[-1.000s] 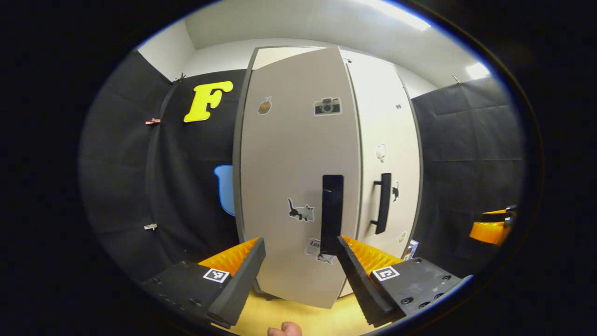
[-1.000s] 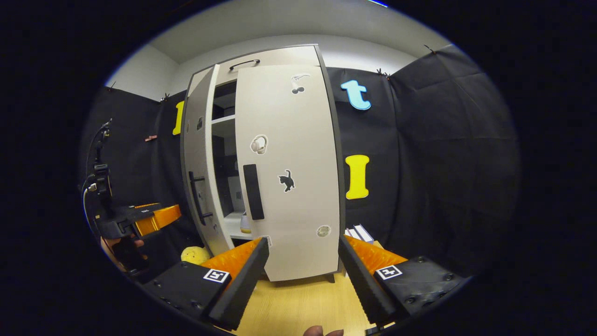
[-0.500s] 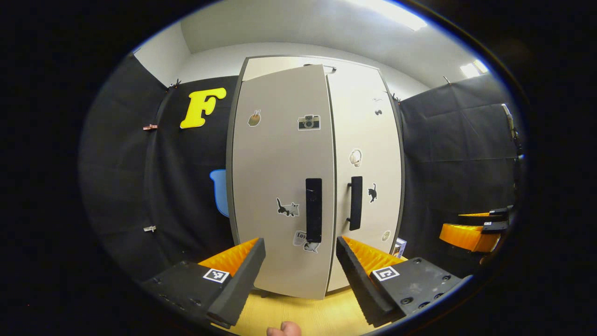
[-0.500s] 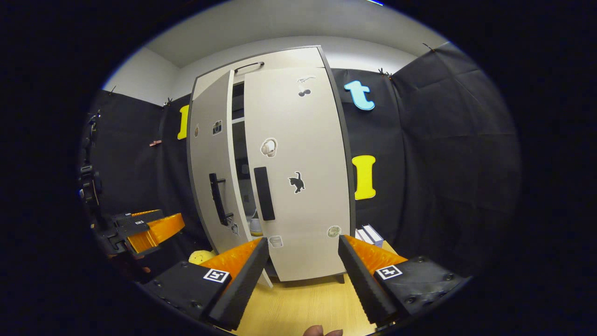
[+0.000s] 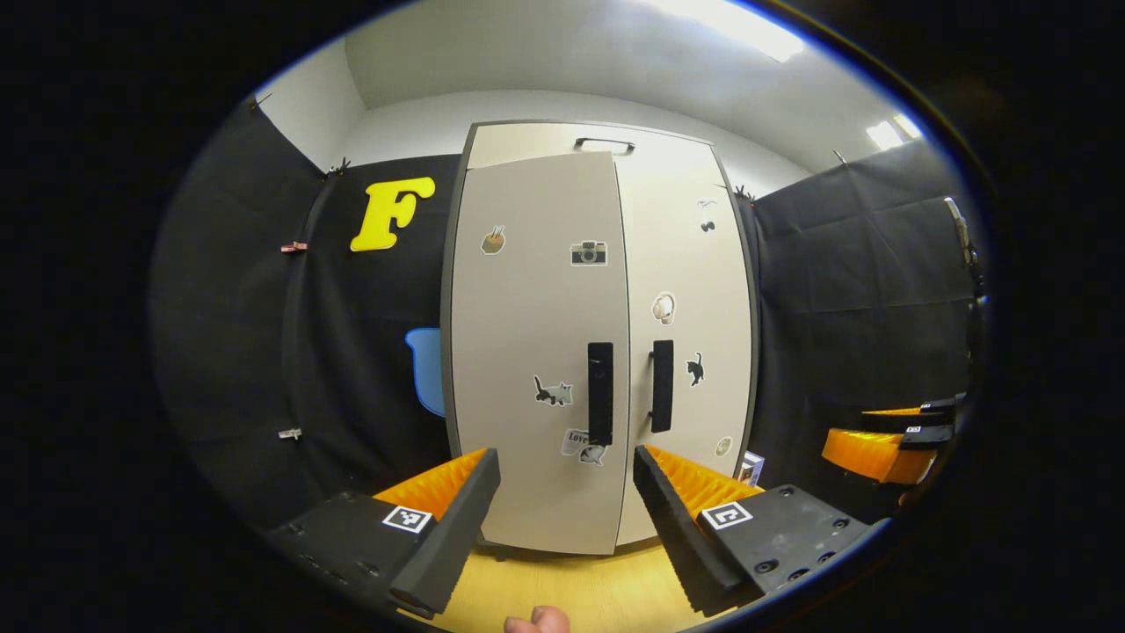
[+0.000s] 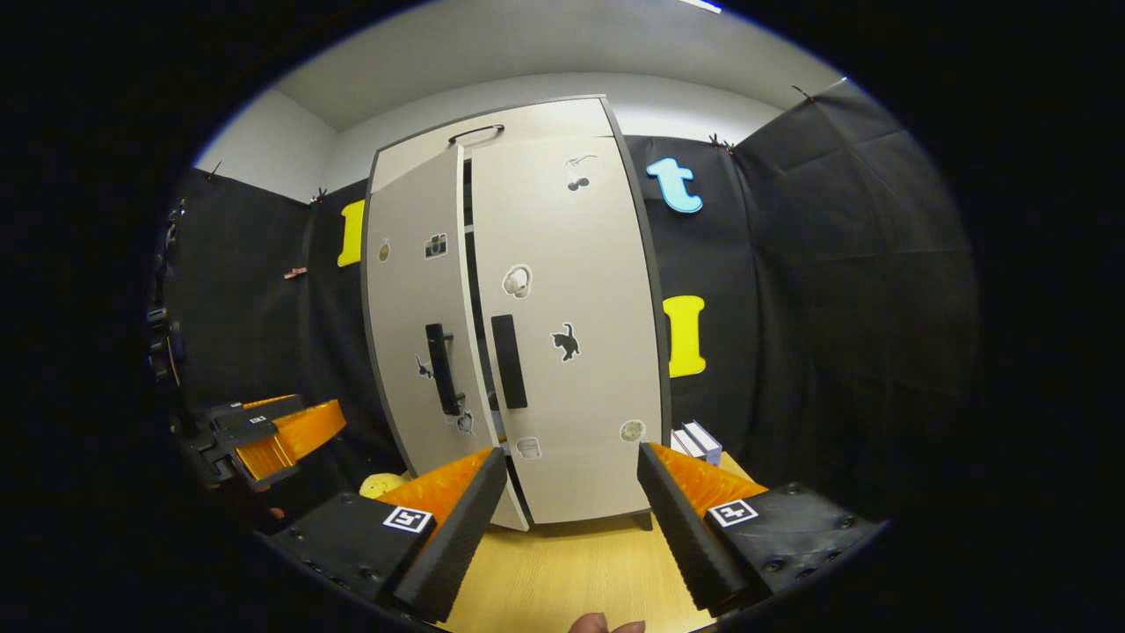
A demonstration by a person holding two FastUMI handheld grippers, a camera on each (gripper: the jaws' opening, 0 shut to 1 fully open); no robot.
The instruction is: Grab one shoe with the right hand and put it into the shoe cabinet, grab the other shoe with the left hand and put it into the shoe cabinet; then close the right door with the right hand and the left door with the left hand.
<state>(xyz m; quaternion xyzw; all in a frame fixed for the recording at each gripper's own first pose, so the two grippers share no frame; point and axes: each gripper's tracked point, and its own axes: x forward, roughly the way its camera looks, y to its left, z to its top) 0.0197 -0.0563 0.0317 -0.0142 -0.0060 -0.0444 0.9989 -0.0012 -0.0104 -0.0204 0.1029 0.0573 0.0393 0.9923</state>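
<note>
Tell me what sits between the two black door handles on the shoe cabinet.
In the right gripper view, a narrow dark gap separates the left door handle from the right door handle: the left door stands slightly ajar.

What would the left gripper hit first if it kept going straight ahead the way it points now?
Most likely the left door of the shoe cabinet, low down near its black handle. The left gripper is open and empty, with nothing between; depth is unclear.
</note>
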